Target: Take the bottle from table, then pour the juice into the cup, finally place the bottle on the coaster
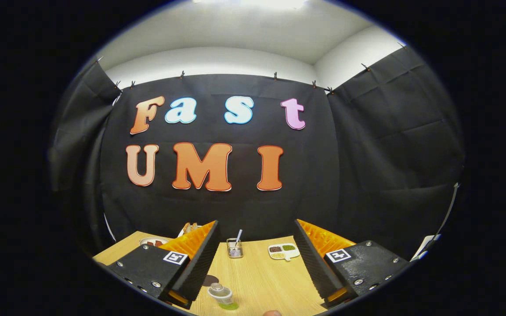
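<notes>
Now the hand-held gripper (pixel 253 259) is held above the wooden table (pixel 262 276), and its two fingers (pixel 202 259) stand wide apart with nothing between them that they press on. They grip no thing.

The bottle (pixel 221 296) is the small clear one with a clear cap and green juice at its bottom. It stands on the table close to the inner edge of the left finger, low between the two fingers, and it does not touch either of them. Just behind the bottle, a little toward the left finger, lies a dark round flat piece (pixel 210 279), which may be the coaster; part of it is hidden by the finger.

Farther from the bottle, near the black cloth wall, stands a small wire holder (pixel 234 248) with a pale stick or spoon leaning out of it. To the right of this holder lies a white divided dish (pixel 283 251) with a dark filling in one compartment and a green filling in the other. Left of the holder, behind the left finger, a white plate (pixel 151 242) with some reddish-brown food lies on the table, and another dish with brownish pieces (pixel 189 228) shows just over the finger. I cannot tell where the cup is.
</notes>
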`<state>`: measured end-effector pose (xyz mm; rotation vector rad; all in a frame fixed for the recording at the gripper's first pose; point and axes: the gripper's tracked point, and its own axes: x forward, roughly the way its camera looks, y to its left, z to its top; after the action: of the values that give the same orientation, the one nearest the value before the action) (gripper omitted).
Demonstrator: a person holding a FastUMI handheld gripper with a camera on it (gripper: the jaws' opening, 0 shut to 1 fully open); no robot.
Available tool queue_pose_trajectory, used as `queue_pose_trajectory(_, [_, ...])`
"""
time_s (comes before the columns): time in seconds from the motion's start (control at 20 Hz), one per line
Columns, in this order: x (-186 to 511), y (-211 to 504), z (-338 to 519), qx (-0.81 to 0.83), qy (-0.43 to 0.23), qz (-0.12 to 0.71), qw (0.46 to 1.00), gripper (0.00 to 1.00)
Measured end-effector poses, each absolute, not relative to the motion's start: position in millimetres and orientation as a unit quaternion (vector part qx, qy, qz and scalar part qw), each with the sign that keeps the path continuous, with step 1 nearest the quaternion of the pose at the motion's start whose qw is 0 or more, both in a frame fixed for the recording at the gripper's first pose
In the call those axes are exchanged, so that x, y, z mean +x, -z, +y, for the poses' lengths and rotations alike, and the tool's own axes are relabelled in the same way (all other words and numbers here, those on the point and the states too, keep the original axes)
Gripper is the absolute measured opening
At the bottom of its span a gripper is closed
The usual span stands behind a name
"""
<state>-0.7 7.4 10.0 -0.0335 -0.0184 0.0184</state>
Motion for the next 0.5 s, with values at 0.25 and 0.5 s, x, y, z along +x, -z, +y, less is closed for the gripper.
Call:
queue_pose_trajectory(0.25, [1, -9, 3, -0.018, -0.008, -0.007, 1.000, 0.98])
queue_pose_trajectory(0.5, [5, 9, 12, -0.010, -0.023, 0.011, 1.000, 0.98])
